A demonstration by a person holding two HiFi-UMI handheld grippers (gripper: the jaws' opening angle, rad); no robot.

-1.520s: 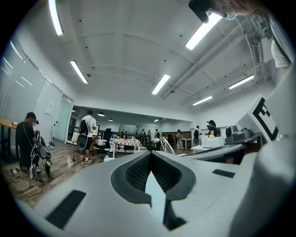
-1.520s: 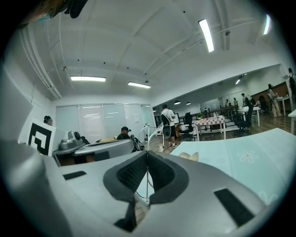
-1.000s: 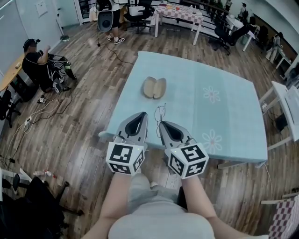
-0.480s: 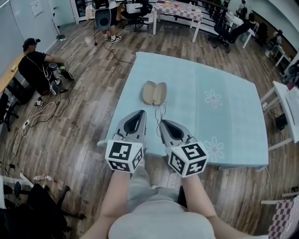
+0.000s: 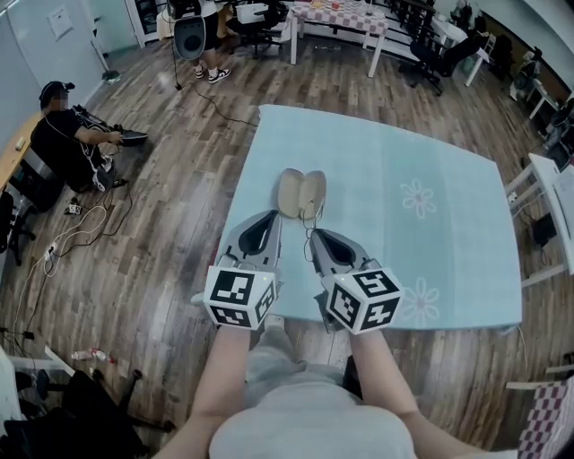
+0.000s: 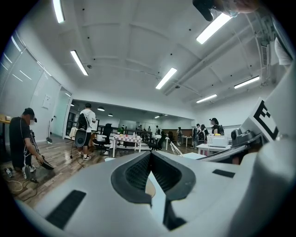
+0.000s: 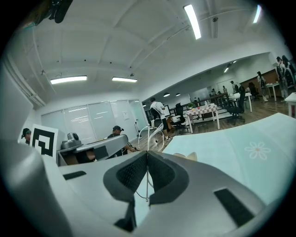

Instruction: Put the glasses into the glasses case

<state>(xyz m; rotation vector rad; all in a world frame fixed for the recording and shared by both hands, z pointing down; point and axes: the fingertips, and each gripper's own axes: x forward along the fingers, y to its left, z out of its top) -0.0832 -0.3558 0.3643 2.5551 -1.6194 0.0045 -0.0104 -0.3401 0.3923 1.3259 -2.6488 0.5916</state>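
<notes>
The open beige glasses case (image 5: pixel 299 191) lies on the light-blue tablecloth of the table (image 5: pixel 430 152), near its left side. Thin wire-framed glasses (image 5: pixel 312 212) hang from my right gripper (image 5: pixel 313 233), which is shut on a thin wire part of them; their tips reach the case's near edge. In the right gripper view the glasses (image 7: pixel 149 133) stick up past the closed gripper (image 7: pixel 147 153), with the case (image 7: pixel 192 157) just beyond. My left gripper (image 5: pixel 273 216) sits beside it, shut and holding nothing. The case (image 6: pixel 149 186) shows as a beige patch below the left gripper (image 6: pixel 151 152).
The table's near edge (image 5: pixel 269 316) runs under both grippers. A person (image 5: pixel 63 134) crouches on the wooden floor at left among cables (image 5: pixel 81 224). Another person with a speaker (image 5: pixel 195 36) stands at the back near a checked table (image 5: pixel 336 18) and chairs.
Both grippers have moved forward over the table toward the case, the right one carrying the glasses. The glasses now hang at the case's near edge.
</notes>
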